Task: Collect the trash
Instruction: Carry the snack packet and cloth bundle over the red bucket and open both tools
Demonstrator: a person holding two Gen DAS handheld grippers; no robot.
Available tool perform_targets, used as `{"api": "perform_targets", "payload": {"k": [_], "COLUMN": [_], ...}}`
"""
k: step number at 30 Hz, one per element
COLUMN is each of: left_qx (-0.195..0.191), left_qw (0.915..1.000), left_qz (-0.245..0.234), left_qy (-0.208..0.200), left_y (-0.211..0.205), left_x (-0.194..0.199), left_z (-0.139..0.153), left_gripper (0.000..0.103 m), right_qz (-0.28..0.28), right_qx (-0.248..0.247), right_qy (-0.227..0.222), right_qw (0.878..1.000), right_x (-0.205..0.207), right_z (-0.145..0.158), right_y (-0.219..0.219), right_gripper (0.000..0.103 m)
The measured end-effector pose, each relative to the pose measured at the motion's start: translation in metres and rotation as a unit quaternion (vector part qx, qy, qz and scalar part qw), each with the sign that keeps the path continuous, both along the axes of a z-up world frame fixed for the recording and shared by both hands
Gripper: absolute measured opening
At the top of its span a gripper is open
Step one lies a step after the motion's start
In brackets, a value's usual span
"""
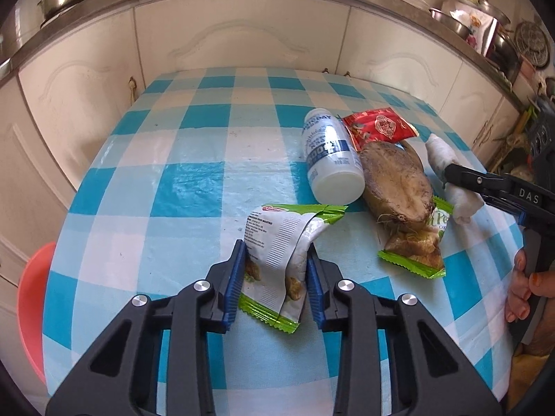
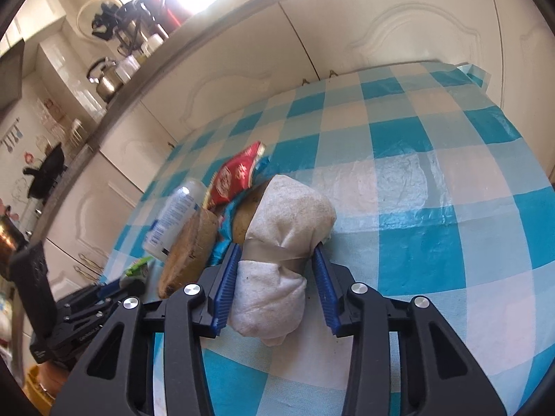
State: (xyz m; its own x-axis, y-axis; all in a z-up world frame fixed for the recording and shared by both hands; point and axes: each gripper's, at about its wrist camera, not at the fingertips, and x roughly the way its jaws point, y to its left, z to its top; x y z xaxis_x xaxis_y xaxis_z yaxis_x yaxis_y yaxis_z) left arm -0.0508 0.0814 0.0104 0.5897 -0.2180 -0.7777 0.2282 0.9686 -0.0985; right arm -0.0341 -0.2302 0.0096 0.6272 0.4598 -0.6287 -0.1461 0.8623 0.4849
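My left gripper (image 1: 275, 253) straddles a crumpled white and green snack wrapper (image 1: 277, 242) on the checked tablecloth; its blue pads touch both sides of it. My right gripper (image 2: 277, 260) is around a white cloth bundle (image 2: 281, 239) tied with tape; the left pad touches it and a small gap shows at the right pad. The bundle (image 1: 447, 170) and right gripper (image 1: 451, 173) also show in the left wrist view. Nearby lie a white bottle (image 1: 329, 159), a red sachet (image 1: 378, 126), a brown root vegetable (image 1: 399, 187) and a second green wrapper (image 1: 419, 249).
The table (image 1: 194, 145) stands against white cabinet doors (image 1: 242, 34) under a metal counter with pots. An orange bin or basin (image 1: 33, 305) sits beyond the table's left edge. A hand (image 1: 523, 287) holds the right gripper's handle.
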Motion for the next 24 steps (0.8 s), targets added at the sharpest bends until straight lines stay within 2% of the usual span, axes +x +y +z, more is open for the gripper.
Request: {"api": "perform_targets", "payload": {"k": [5,13,16,24], "left_qx": [-0.044,-0.078,-0.088,-0.112], "left_qw": [0.9988,0.9962,0.9951,0.9916], "left_qz": [0.02,0.039,0.044,0.065], "left_qy": [0.013,0.011,0.006,-0.003], "left_y": [0.021,0.057,0.07,0.107], "left_x": [-0.003,-0.013,-0.018,-0.031], "left_z": [0.001,0.003,0.005,0.01], "left_gripper": [0.034,0.034,0.034,0.034], "right_qz": [-0.005,-0.003,-0.005,-0.013], "right_qx": [0.022,0.027,0.046,0.055], "right_qy": [-0.02,-0.034,-0.037,-0.049], "right_qw": [1.0,0.999,0.998,0.997], "right_x": [-0.004,-0.007,-0.008,-0.018], "right_z": [0.006,0.01,0.012,0.031], "right_y": [-0.005,-0.003,-0.004,0.003], "right_gripper": [0.043,0.044,0.043,0.044]}}
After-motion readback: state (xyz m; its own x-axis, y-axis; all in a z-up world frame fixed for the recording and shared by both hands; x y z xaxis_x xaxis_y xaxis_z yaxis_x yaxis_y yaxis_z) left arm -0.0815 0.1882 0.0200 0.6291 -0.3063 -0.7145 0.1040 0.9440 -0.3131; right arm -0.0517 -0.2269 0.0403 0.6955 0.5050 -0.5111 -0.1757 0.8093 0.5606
